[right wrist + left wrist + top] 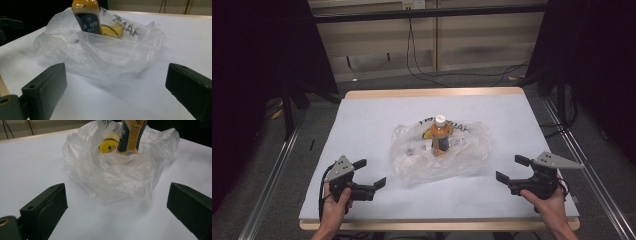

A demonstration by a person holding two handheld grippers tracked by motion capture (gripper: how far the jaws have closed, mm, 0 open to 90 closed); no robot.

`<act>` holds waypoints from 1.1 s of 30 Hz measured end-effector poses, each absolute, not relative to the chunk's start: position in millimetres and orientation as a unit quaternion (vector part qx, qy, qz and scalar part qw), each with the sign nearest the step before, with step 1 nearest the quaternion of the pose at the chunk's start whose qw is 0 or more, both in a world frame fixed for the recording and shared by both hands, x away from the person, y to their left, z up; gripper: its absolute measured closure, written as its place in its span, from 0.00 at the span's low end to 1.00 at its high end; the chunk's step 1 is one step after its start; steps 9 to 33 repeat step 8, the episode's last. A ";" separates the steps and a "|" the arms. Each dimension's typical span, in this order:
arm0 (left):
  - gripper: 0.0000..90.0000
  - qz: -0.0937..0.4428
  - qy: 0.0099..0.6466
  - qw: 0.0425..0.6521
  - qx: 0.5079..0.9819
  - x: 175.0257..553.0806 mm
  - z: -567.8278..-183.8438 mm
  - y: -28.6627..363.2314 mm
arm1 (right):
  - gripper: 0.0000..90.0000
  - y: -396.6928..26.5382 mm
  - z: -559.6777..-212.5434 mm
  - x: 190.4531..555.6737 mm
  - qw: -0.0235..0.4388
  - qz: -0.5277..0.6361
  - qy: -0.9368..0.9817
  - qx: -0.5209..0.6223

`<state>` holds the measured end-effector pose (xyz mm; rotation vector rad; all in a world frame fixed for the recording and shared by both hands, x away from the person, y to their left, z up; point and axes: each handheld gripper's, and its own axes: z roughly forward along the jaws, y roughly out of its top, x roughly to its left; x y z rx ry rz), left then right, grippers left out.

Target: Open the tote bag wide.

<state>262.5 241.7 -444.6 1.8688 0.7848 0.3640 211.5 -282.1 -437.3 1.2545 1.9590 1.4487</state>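
The tabletop (377, 115) under its white sheet lay before me, with the clear plastic bag (462, 150) crumpled near its middle. An orange bottle (440, 136) stood upright inside the bag (a yellow item (108, 144) sat just beside it, too blurred for me to identify). My left hand-held gripper (370, 173) and right hand-held gripper (509, 168) flanked the bag at the near edge, each with jaws wide apart, touching nothing.
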 end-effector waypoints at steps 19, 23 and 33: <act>0.03 0.155 0.315 0.525 0.775 255.5 -453.0 246.5 | 0.06 -285.2 -446.2 203.9 0.214 0.503 0.702 0.457; 0.03 0.155 0.315 0.525 0.775 255.5 -453.0 246.5 | 0.06 -285.2 -446.2 203.9 0.214 0.503 0.702 0.457; 0.03 0.155 0.315 0.525 0.775 255.5 -453.0 246.5 | 0.06 -285.2 -446.2 203.9 0.214 0.503 0.702 0.457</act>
